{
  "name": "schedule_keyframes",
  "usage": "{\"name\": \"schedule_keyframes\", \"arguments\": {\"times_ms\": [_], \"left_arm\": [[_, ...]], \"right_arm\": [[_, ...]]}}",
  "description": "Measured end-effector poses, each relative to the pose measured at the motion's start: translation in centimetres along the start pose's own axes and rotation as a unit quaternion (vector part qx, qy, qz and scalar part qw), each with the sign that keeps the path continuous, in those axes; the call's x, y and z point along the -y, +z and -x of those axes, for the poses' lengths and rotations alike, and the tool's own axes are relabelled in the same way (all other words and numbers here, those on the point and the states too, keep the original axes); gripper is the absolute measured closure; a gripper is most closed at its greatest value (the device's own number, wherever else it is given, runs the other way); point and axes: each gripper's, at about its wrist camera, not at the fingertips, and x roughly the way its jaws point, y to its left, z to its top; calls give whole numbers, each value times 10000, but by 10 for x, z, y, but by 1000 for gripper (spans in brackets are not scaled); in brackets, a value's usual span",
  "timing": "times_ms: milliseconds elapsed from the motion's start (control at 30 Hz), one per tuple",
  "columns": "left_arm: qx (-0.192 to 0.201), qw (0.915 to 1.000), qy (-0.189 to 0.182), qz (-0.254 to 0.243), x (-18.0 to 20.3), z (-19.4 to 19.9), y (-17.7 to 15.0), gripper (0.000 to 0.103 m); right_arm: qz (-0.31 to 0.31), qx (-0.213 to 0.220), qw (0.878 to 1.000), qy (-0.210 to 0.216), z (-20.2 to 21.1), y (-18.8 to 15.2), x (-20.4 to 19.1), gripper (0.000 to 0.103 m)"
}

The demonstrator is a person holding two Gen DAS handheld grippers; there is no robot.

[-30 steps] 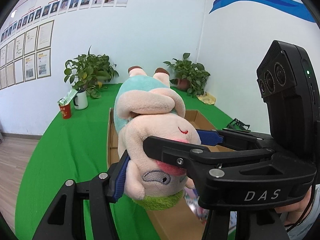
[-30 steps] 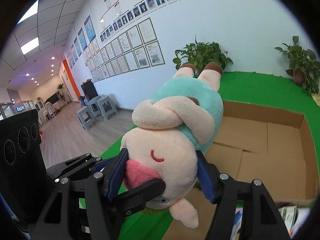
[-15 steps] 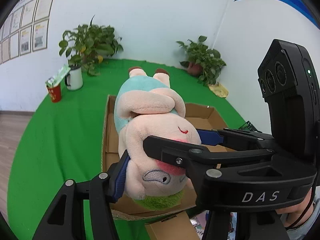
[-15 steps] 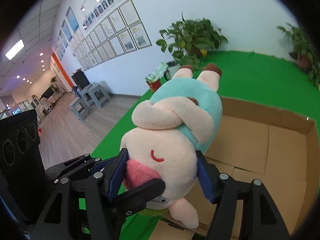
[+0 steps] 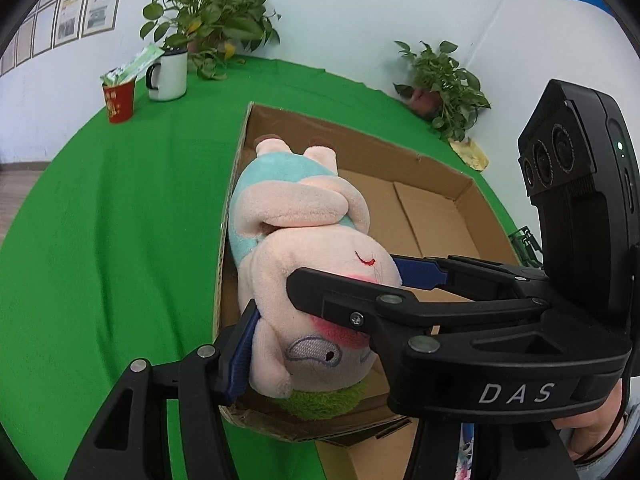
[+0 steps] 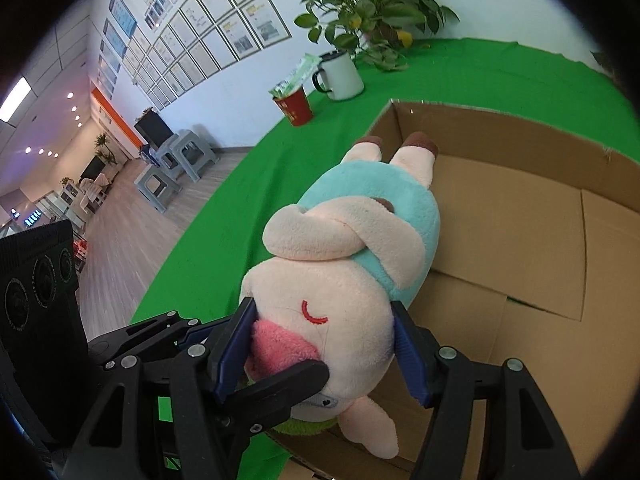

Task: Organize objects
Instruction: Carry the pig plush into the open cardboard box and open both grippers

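Left tongs [image 5: 328, 312] and right tongs [image 6: 324, 348] both clamped head of pink plush pig in teal shirt [image 5: 296, 240], held over open brown cardboard box [image 6: 520, 216] on green-covered table [image 5: 100, 240]; placement remained.

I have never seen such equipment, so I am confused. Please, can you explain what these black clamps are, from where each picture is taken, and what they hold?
There is no robot here. A person holds one hand-held gripper in each hand, and each carries a wide-angle camera looking along its two fingers.

One picture is from the left gripper, the other from the right gripper. Both are closed on the head of one plush pig, held over an open cardboard box on a green cloth.

Behind stand a white mug, a red cup and potted plants.
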Motion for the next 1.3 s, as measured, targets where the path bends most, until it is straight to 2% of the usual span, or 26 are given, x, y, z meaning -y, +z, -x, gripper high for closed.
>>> {"name": "schedule_keyframes", "arguments": {"times_ms": [133, 300, 433, 567, 633, 700, 767, 800, 833, 900, 1033, 1200, 1300], "left_arm": [[-80, 9998, 163, -43, -11, -3, -27, 44], [85, 9990, 397, -161, -9, 10, -46, 39], [256, 9984, 469, -187, -10, 29, -56, 36], [420, 9972, 553, -280, -7, 50, -64, 34], [588, 9952, 683, -370, -5, 63, -71, 32], [852, 9918, 826, -484, -1, 80, -77, 28], [1234, 9852, 1025, -600, 7, 98, -85, 13], [1471, 9801, 1139, -685, 13, 108, -91, 10], [1660, 9755, 1225, -765, 19, 115, -95, 1], [1989, 9659, 1380, -922, 32, 130, -104, 0], [2316, 9568, 1431, -1015, 59, 151, -119, 0], [2245, 9577, 1225, -1318, 98, 163, -141, 0], [2209, 9596, 1148, -1311, 117, 174, -152, 0]], "right_arm": [[-45, -158, 9999, -3, -12, -6, 5, 39], [-47, -273, 9996, -47, -19, -11, -1, 38], [-328, -190, 9991, 181, -18, -11, 4, 25], [-528, 46, 9980, 343, -2, -10, 6, 21], [-441, 301, 9985, 71, 16, -11, 4, 19], [-400, 618, 9959, -528, 40, -18, 4, 16], [-341, 950, 9900, -984, 65, -31, 5, 1], [-231, 1118, 9854, -1265, 78, -40, 4, 1], [-127, 1242, 9804, -1521, 88, -48, 3, 1], [1, 1408, 9727, -1845, 106, -70, 2, 1], [-51, 1627, 9654, -2035, 135, -114, 5, 1], [59, 1854, 9606, -2072, 166, -150, -9, 1], [92, 1902, 9608, -2016, 182, -165, -15, 1]]}}
